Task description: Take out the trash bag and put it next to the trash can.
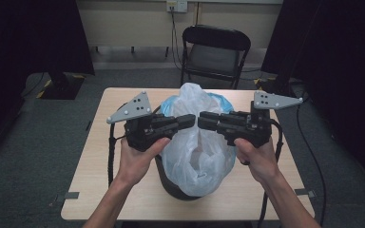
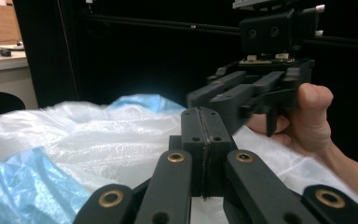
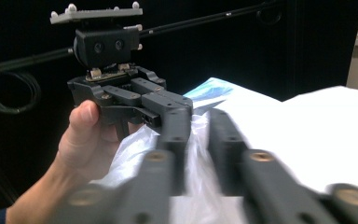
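Wooden surface [image 1: 271,190] at the centre of the high view, grey floor all round, a black folding chair [image 1: 215,52] beyond its far edge at twelve o'clock. On the surface, a dark bin [image 1: 173,189] lined with a white plastic bag [image 1: 197,152], billowing high above the rim; a blue bag [image 1: 220,99] peeking out behind it at about one o'clock.

Left tool [image 1: 193,120] held level over the bag's crown, pointing toward three o'clock, jaws pressed flat together, nothing seen between them in the left gripper view. White film lying just below and beyond that tool [image 2: 206,122], blue film at seven o'clock in that view.

Right tool [image 1: 201,119] opposite, pointing toward nine o'clock, tips nearly meeting the left ones above the bag. Jaws parted in the right gripper view [image 3: 200,122], a fold of white film showing in the gap; blurred there, so probably not pinched, though hard to be sure.

Hands [image 1: 140,161] wrapped round each tool's body from six o'clock.
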The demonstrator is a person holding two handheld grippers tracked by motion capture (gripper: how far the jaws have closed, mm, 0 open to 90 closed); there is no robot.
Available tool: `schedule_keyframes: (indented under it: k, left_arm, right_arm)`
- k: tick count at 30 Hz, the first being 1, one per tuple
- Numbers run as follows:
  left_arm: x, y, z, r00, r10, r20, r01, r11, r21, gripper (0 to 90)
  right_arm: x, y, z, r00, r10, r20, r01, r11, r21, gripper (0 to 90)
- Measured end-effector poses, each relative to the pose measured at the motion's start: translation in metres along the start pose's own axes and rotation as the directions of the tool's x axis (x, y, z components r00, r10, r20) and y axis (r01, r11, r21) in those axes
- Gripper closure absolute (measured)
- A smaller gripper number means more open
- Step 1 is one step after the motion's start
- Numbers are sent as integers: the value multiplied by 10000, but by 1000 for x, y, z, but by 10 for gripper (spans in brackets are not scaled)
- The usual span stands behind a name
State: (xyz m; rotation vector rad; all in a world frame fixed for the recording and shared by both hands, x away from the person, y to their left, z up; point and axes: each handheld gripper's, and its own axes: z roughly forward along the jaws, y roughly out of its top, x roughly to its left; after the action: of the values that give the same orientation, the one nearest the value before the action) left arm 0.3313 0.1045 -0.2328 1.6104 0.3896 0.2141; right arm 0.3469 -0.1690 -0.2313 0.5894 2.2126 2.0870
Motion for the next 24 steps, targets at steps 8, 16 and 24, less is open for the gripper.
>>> schedule_keyframes:
  k: [8, 16, 24]
  left_arm:
    - [-1, -1, 4, 9999, -7, 140, 6, 10000, 56, 900]
    - [0, -2, 6, 9998, 44, 207, -46, 9999, 135, 900]
    - [2, -4, 11, 9996, -48, 284, 43, 9998, 179, 900]
  right_arm:
    - [0, -7, -18, 9970, -3, 772, -5, 9999, 106, 325]
    - [-7, -18, -43, 9831, -148, 1827, 112, 9997, 210, 290]
    - [-22, -37, -36, 9847, -149, 1736, -45, 9938, 1109, 784]
